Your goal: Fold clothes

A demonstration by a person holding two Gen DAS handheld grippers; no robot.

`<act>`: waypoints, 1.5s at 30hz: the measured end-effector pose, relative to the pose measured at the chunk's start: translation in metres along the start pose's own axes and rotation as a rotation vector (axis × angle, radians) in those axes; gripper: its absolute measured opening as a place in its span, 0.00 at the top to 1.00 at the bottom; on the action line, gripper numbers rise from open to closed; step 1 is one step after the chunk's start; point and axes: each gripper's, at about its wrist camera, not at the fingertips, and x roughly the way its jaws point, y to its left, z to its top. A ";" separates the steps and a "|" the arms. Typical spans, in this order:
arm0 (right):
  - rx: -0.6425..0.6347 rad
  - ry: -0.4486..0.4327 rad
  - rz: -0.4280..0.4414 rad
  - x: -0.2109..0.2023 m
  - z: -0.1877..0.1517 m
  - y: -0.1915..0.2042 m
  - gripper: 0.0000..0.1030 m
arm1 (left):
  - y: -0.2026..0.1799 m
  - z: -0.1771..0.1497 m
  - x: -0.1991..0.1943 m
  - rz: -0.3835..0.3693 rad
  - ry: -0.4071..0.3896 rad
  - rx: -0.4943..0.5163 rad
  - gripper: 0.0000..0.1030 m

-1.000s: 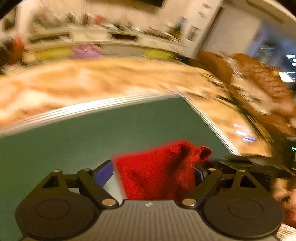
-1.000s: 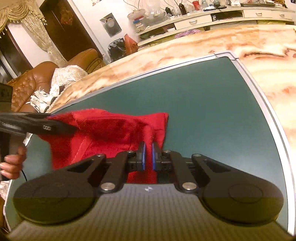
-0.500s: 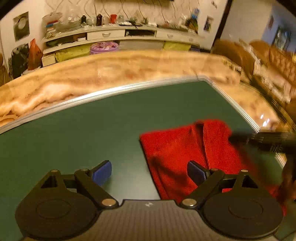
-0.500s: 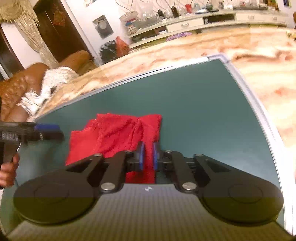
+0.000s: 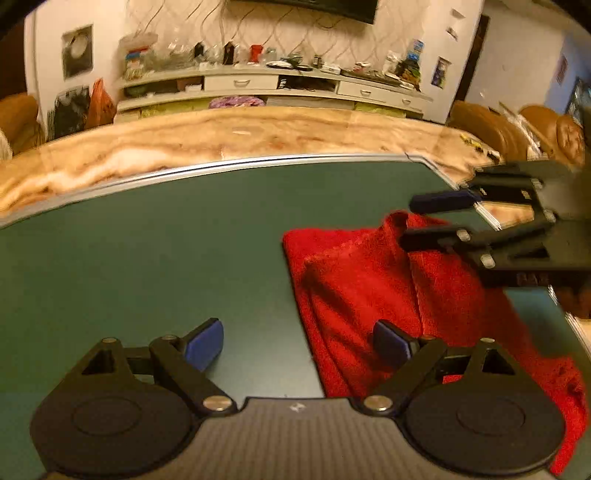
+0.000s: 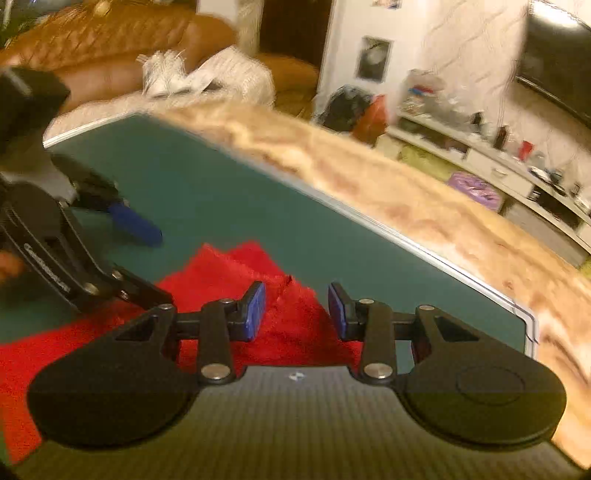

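A red garment (image 5: 388,291) lies folded and rumpled on the green mat (image 5: 147,258), near its right edge. My left gripper (image 5: 299,345) is open and empty, low over the mat at the garment's near left edge. My right gripper (image 6: 297,310) is open and empty just above the garment (image 6: 236,273). It also shows in the left wrist view (image 5: 436,218), open over the garment's far right part. The left gripper shows in the right wrist view (image 6: 122,251) at the left, open.
The mat has a metal rim (image 5: 258,162) and lies on a marbled tabletop (image 5: 221,136). Brown leather sofas (image 6: 110,33) stand beyond the table. A long white cabinet with clutter (image 5: 273,81) lines the far wall.
My right gripper has let go of the garment and opened, and it has swung left. The garment now lies flat on the mat. My left gripper stays open and has drawn back.
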 end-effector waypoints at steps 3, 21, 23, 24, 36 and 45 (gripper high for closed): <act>-0.011 0.030 0.006 0.007 0.003 -0.002 0.90 | -0.006 -0.003 0.000 0.018 -0.010 0.015 0.10; 0.132 -0.046 0.113 0.004 0.014 0.005 0.49 | -0.015 -0.034 -0.058 0.111 -0.111 -0.074 0.13; 0.066 -0.011 0.103 0.014 0.017 0.021 0.49 | -0.029 -0.039 -0.063 0.086 -0.105 -0.031 0.11; 0.026 0.012 0.093 0.021 0.019 0.030 0.49 | -0.036 -0.041 -0.061 0.090 -0.089 -0.006 0.11; 0.137 0.014 -0.107 0.051 0.029 0.014 0.48 | -0.052 -0.067 -0.050 0.122 -0.057 -0.032 0.11; 0.007 0.140 -0.125 0.040 0.018 0.046 0.48 | -0.047 -0.073 -0.060 0.195 -0.079 -0.107 0.11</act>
